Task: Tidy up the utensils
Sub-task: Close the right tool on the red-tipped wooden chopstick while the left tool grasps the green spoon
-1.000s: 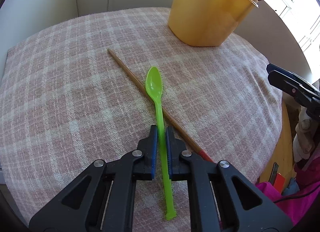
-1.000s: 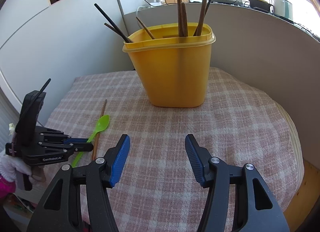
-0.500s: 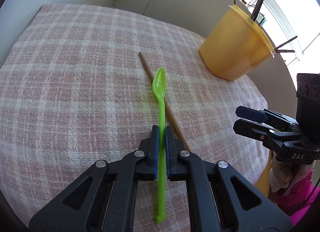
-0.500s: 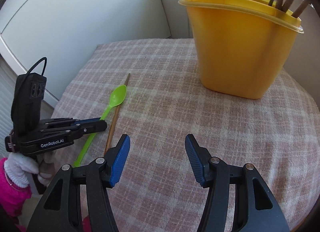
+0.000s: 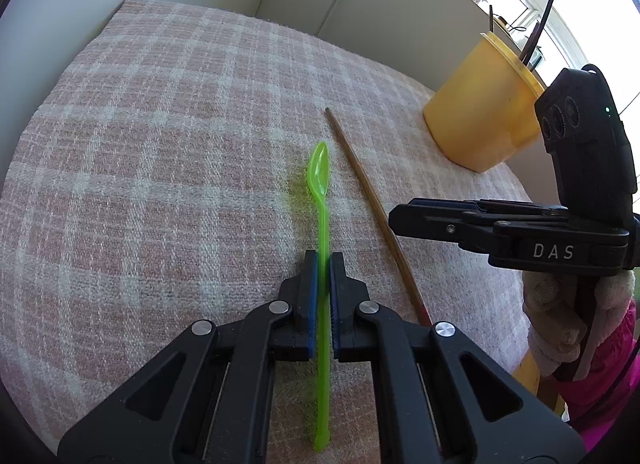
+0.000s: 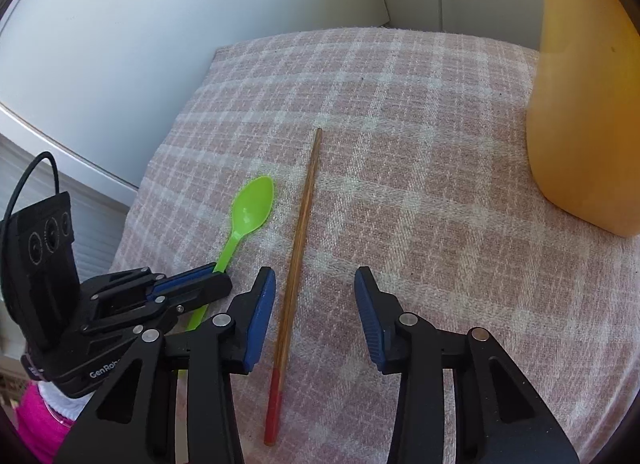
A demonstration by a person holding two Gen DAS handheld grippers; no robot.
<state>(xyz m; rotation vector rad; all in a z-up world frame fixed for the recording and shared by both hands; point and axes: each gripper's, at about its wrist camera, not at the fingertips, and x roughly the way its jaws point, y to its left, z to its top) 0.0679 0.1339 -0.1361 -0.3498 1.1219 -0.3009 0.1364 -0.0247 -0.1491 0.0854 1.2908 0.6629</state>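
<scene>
Left gripper (image 5: 323,260) was clamped on the handle of the green plastic spoon (image 5: 322,224), blue pads pressed to both sides of it; bowl of the spoon pointed toward 12 o'clock in the left wrist view, handle tail ran back toward 6 between the arms. Right gripper (image 6: 315,280) stood partly open, its jaws just having been closing, with the wooden chopstick (image 6: 299,232) lying between them on the cloth, nearer the left pad and not visibly pinched. Chopstick had a red end toward 6 o'clock and its bare tip toward 12, just beside the spoon and apart from it. Both lay over the pink checked tablecloth (image 6: 420,192). Yellow tub (image 5: 480,116) stood at 2 o'clock in the left wrist view, dark sticks upright inside. A gloved hand (image 5: 554,320) held the right gripper at 4 o'clock.
</scene>
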